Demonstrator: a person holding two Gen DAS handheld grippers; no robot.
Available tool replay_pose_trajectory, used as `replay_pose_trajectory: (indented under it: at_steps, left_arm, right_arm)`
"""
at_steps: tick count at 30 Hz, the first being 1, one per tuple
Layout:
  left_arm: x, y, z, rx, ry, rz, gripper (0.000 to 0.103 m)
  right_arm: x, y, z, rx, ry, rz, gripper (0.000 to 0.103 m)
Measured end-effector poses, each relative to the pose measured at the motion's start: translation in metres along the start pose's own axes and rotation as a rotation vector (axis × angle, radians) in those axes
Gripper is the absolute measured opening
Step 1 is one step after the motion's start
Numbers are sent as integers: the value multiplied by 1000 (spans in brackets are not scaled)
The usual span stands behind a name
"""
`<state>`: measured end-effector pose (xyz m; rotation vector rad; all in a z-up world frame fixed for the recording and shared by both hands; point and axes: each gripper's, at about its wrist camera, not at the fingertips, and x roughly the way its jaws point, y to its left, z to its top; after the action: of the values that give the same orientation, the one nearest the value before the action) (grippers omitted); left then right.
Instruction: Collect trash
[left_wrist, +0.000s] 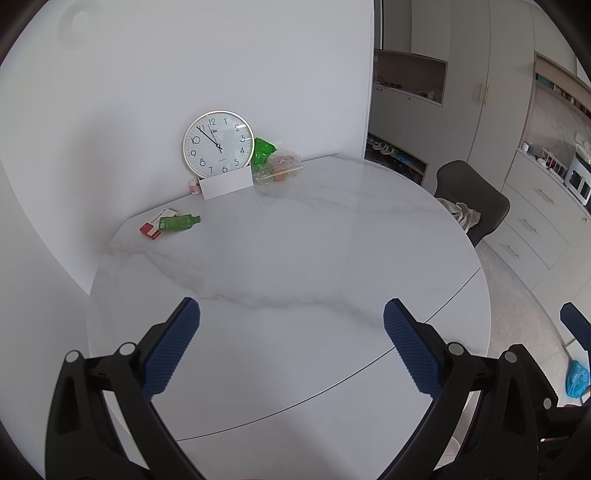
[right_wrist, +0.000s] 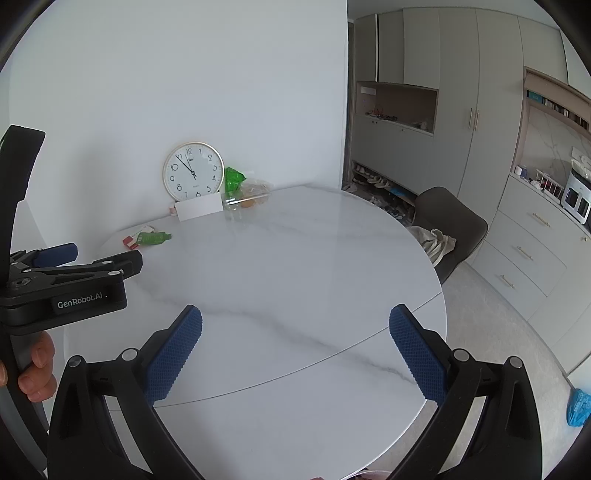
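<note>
A green sachet is lying flat near the table's far left edge, partly overlapping a red and white box. Further back, along the edge that meets the wall, a crumpled green wrapper and a clear bag with something orange in it are sitting just beside a round clock, which is leaning on the wall behind a white card. A small pink-capped bottle is standing left of the card.

Which of these count as trash is a judgement; the wrapper, sachet and bag look likeliest, and they are all lying on the table, so collecting seems to be still ahead for them. No bin is showing in either view.

The left gripper is hovering over the near edge with its fingers spread wide and holding nothing. The right gripper is hovering alongside, fingers equally spread and empty, well apart from every item.
</note>
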<state>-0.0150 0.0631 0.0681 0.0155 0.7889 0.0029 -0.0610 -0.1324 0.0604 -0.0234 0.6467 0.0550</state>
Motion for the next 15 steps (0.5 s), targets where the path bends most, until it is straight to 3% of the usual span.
replay_pose_trajectory:
  at_steps: [15]
  left_arm:
    - [3, 1, 1, 6, 1, -8, 95]
  right_arm:
    - [0, -1, -1, -2, 0, -1, 101]
